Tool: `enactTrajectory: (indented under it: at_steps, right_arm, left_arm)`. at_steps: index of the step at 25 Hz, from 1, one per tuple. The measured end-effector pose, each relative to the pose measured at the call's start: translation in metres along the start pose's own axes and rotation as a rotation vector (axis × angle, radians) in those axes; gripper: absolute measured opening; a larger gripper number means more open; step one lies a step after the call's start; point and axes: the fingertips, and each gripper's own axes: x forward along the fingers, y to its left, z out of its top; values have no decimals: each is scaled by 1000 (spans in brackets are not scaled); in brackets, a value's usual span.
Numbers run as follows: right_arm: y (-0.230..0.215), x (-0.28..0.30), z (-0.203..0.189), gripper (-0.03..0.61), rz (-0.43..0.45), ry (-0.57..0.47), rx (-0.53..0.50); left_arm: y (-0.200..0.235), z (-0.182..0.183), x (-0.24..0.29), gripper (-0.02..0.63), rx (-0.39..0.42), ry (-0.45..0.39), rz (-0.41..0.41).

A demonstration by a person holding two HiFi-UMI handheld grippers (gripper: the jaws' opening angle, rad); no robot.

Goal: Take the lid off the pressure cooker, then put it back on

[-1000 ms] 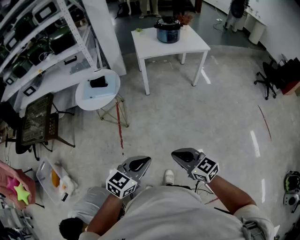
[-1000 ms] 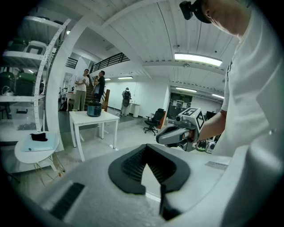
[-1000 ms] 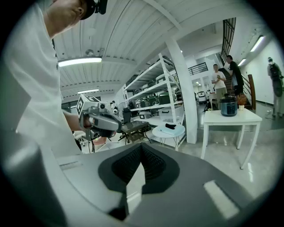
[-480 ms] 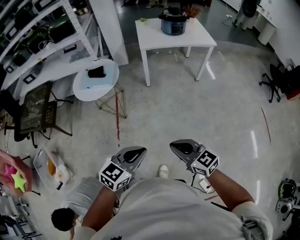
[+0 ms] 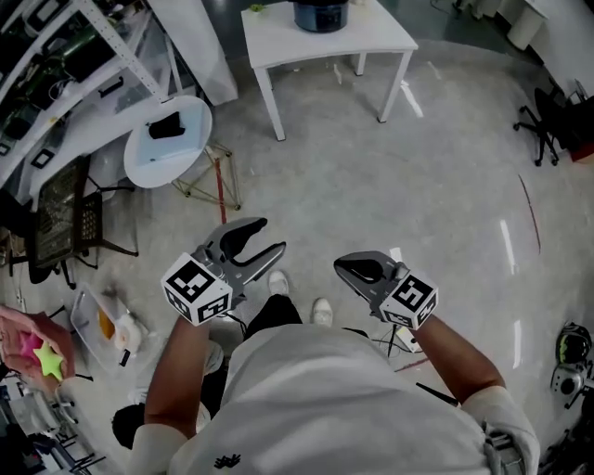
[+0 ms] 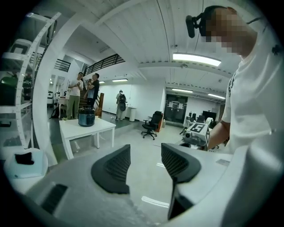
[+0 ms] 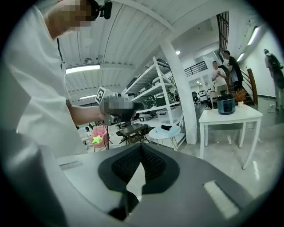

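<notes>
The dark blue pressure cooker, lid on, stands on a white table at the far top of the head view, well away from both grippers. It also shows small in the left gripper view and the right gripper view. My left gripper is held out over the floor; its jaws have just been opening and stand apart with nothing between them. Beside it, my right gripper is shut and empty, its pads touching.
A round white side table holding a black item stands left of the path, beside metal shelving. A black chair and a clear box lie at the left. An office chair is at the right. People stand behind the table.
The view has advanced toward the white table, which now sits at the top edge. My left gripper has pushed forward and its jaws have opened. The right gripper stays shut.
</notes>
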Motion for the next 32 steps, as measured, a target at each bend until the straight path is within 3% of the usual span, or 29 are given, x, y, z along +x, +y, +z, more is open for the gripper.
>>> enactTrajectory:
  at_steps: [9,22,32]
  right_arm:
    - [-58,29,-4,14,-113,28,53]
    - [-184,137,90,14,-180,48,46]
    - [-267,173,122,14,-238,43,72]
  left_arm:
    - [94,34,53,220,44,-46,-117]
    - [247,92,112,203,91,-45,-221]
    - [328,113,154,192,82,-47,-240]
